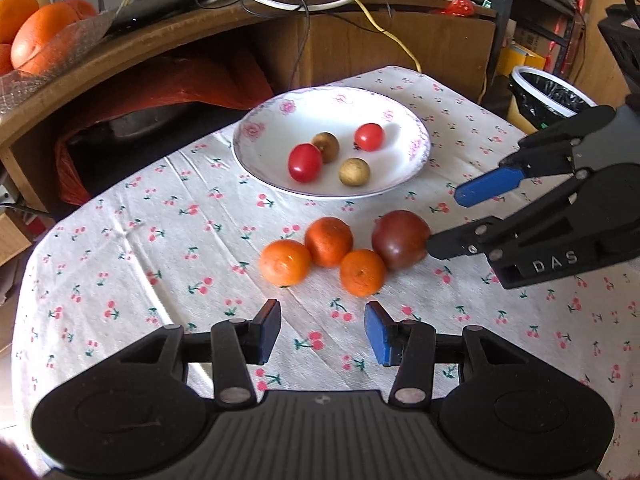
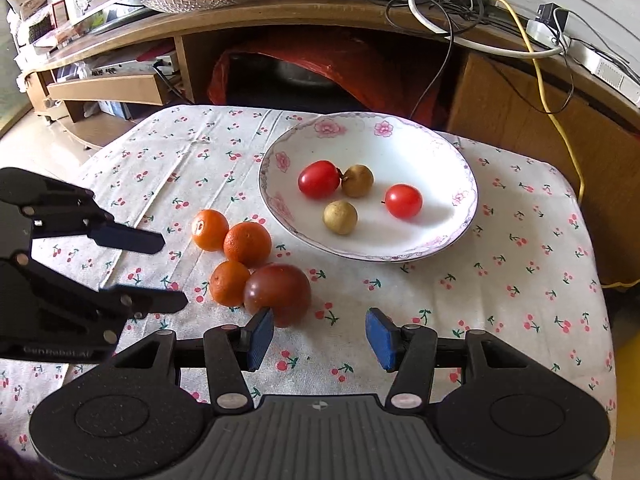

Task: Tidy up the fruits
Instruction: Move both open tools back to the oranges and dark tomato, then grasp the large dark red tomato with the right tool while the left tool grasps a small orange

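Cluttered wooden shelf [image 2: 320, 12]; sunlit tablecloth [image 2: 520, 280]

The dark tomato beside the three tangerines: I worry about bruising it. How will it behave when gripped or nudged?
The dark tomato looks round and glossy, so it would probably roll or slip. It touches a tangerine, so a nudge likely shifts both. The right tool is open; gentle closing seems wise.
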Demonstrator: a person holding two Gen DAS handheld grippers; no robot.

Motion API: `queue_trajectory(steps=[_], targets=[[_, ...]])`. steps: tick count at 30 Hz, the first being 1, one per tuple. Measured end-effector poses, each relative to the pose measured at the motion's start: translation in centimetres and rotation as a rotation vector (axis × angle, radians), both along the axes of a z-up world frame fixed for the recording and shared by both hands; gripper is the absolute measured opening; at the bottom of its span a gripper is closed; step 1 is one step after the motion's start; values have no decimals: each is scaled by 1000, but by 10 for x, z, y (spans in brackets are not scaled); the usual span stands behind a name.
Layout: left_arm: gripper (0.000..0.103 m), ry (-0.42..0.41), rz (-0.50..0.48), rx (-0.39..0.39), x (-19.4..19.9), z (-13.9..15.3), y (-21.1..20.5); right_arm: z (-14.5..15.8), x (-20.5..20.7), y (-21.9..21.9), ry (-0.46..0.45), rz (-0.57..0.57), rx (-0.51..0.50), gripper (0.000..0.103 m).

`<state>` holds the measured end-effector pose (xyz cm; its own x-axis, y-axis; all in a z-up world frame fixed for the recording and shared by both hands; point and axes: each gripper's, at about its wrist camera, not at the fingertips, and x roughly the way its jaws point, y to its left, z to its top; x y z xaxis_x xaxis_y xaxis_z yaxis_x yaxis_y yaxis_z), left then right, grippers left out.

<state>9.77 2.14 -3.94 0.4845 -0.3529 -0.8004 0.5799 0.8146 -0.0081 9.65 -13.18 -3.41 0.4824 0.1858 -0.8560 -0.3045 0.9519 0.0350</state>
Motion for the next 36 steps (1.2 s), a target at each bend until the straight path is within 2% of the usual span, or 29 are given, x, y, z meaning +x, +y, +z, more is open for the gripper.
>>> queue_trajectory(steps=[4, 15, 20, 23, 31, 36], targets=[[55, 9, -14, -3, 0, 0, -2, 1, 3, 1, 7, 37, 40, 47], [55, 36, -19, -18, 1, -4, -1, -2, 18, 15, 49, 175, 50, 46], [55, 54, -14, -22, 2, -8, 1, -19, 26, 17, 87, 161, 21, 46], [55, 62, -14, -26, 4, -9, 0, -21, 28, 16, 101, 157, 51, 36], [55, 87, -13, -74, 14, -12, -17, -15, 24, 5, 105, 106, 27, 36], [55, 50, 10, -60, 18, -16, -30, -12, 19, -12, 92, 45, 30, 36]])
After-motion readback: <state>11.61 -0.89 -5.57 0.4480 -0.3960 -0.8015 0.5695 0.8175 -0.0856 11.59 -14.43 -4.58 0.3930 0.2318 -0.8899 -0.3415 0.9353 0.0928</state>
